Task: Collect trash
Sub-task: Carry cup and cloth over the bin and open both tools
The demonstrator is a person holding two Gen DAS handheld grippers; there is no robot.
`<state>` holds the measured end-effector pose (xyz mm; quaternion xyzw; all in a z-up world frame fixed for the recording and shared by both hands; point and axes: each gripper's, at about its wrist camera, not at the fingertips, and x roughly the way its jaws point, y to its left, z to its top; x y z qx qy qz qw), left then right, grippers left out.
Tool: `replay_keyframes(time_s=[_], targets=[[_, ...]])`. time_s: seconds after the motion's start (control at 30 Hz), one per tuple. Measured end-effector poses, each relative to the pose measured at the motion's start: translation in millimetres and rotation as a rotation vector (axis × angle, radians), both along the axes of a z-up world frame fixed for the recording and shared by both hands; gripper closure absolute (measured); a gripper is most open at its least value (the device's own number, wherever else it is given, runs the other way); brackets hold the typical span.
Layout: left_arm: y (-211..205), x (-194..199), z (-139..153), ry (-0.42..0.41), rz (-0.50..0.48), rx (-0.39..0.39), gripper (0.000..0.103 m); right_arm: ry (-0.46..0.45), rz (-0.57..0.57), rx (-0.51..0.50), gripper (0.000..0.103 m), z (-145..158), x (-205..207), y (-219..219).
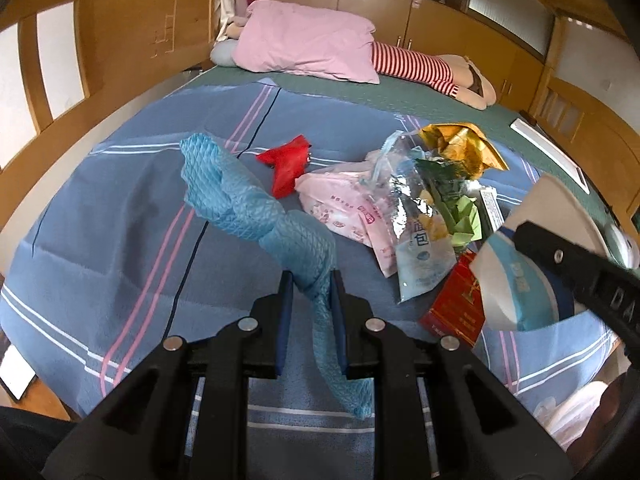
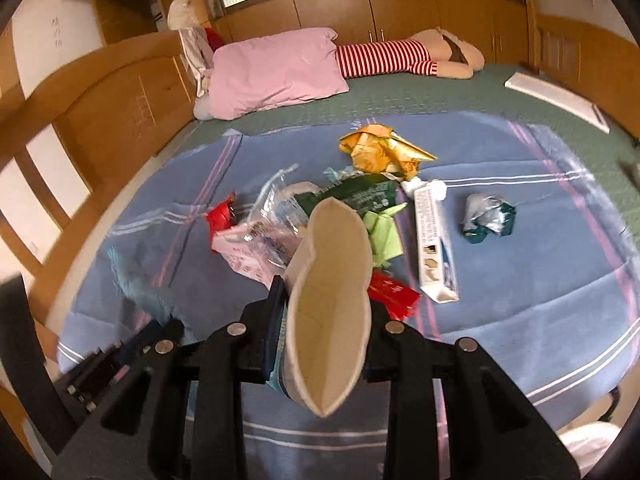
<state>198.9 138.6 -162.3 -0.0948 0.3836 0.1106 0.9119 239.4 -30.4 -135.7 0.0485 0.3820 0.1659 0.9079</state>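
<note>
My left gripper is shut on a twisted blue textured cloth, which rises ahead of the fingers and hangs below them. My right gripper is shut on a squashed white paper cup with a beige inside; the cup also shows at the right of the left wrist view. On the blue striped blanket lies a pile of trash: a red wrapper, a pink packet, a clear foil bag, gold foil, green paper, a red box, a white carton and a crumpled silver wrapper.
A pink pillow and a doll in red-striped clothes lie at the far end of the bed. Wooden cabinets line the far wall, and a wooden headboard stands on the left. A long white flat object lies at the bed's right edge.
</note>
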Motion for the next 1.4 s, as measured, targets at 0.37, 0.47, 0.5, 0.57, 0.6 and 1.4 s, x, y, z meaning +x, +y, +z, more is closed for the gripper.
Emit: replay_keyframes(time_s=[0.37,0.47,0.5,0.57,0.6,1.4], targets=[[-2,1,-2,0.007,-0.011,0.020,0.084,0.042,-0.035,0.002,0.072,-13,-5,-13],[-3,2,-3,0.007,-0.015,0.022,0.084,0.048,-0.034,-0.001,0.072,-16,-7,-14],[-3,2,-3,0.007,-0.015,0.022,0.084,0.052,-0.035,-0.004,0.072,-17,-7,-14],[-3,2,-3,0.008,-0.016,0.021,0.084,0.058,-0.035,-0.009,0.072,-20,-8,-13],[-3,2,-3,0.007,-0.015,0.022,0.084,0.061,-0.033,-0.011,0.072,-21,-9,-13],[-20,-33,12,-0.110,-0.196,-0.157,0.084,-0.012,-0.024,-0.013,0.072,26,-63,-80]])
